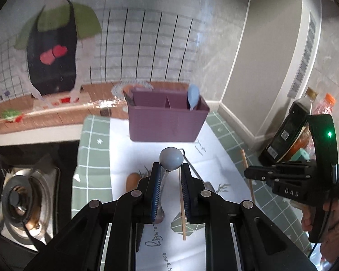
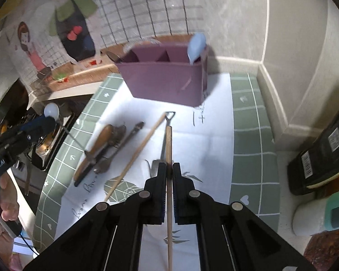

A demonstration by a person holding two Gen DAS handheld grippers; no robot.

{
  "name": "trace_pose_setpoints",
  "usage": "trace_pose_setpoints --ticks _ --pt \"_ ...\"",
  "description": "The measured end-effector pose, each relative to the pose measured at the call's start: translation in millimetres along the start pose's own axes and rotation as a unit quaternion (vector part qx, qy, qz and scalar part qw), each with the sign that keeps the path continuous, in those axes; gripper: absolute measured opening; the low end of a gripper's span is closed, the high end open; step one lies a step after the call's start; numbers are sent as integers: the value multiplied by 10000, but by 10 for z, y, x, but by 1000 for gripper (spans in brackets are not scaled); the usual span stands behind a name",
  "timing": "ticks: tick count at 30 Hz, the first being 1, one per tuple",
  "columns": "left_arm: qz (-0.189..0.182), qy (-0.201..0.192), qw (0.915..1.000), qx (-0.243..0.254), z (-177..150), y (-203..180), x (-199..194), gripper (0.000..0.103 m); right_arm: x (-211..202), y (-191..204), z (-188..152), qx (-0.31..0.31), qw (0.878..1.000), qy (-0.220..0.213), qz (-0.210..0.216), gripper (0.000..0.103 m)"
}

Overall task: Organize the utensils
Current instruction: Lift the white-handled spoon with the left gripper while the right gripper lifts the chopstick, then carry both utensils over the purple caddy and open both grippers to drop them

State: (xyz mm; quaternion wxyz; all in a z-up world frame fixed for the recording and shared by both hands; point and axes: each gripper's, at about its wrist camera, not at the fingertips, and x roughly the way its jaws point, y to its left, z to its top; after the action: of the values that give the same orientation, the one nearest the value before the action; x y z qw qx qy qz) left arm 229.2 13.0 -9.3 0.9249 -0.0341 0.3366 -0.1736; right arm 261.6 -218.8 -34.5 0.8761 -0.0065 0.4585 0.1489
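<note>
Evidently the chopstick [image 2: 168, 149], pinched mid-shaft in the clenched right gripper [image 2: 168, 171], is light, stiff and smooth, so it could pivot or slide; a hold nearer its middle seems safest. It hangs above the white mat [image 2: 214, 140], short of the purple caddy [image 2: 162, 79], where a blue spoon [image 2: 195, 46] already stands. The left gripper [image 1: 169, 176] looks closed on a grey-headed utensil [image 1: 170, 158] whose thin stem lies against one pad. The caddy's compartments are blurred, and the jumbled utensils [image 2: 106, 149] on the mat are hard to identify.
</note>
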Motion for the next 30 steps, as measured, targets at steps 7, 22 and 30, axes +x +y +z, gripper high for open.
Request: trace_pose_setpoints --ticks 7,22,30 --pt "39 -199 9998 38 89 -87 -206 18 -225 143 77 -166 9994 -281 67 5" --pt "-202 -935 9953 159 591 -360 -600 18 -901 346 479 -490 9922 -1149 53 5" --pt "-329 -1596 9859 383 1336 -450 -780 18 -1501 441 1174 -720 9756 -2069 -139 5"
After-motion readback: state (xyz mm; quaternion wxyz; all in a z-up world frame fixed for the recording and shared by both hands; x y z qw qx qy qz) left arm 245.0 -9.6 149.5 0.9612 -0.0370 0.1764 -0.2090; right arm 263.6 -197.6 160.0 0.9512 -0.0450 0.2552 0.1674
